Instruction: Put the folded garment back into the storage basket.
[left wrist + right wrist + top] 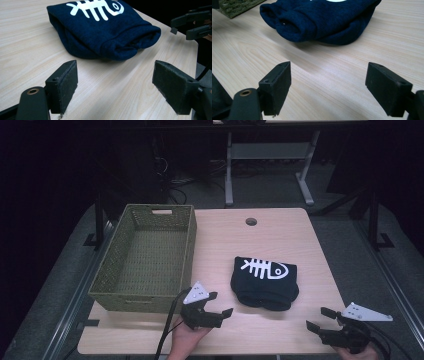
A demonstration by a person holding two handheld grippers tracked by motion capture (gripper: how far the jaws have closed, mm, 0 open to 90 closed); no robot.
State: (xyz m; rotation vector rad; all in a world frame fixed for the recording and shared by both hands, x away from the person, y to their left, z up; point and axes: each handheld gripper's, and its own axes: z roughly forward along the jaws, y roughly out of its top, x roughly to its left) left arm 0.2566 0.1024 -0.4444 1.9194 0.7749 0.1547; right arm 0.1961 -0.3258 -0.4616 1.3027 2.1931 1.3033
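A folded dark navy garment with a white fish-skeleton print lies on the wooden table, right of centre. My left gripper is open near the front edge, just left of the garment, pointing toward it. My right gripper is open at the front right corner, aimed at the garment from the right. In the left gripper view the garment lies a short way ahead of the open jaws, and my right gripper shows at the far right. In the right gripper view the garment's rolled edge lies ahead of the wide-open jaws.
A green woven basket stands empty on the left half of the table, close behind my left gripper. A round cable hole sits near the far edge. Desk legs and cables stand on the dark floor beyond.
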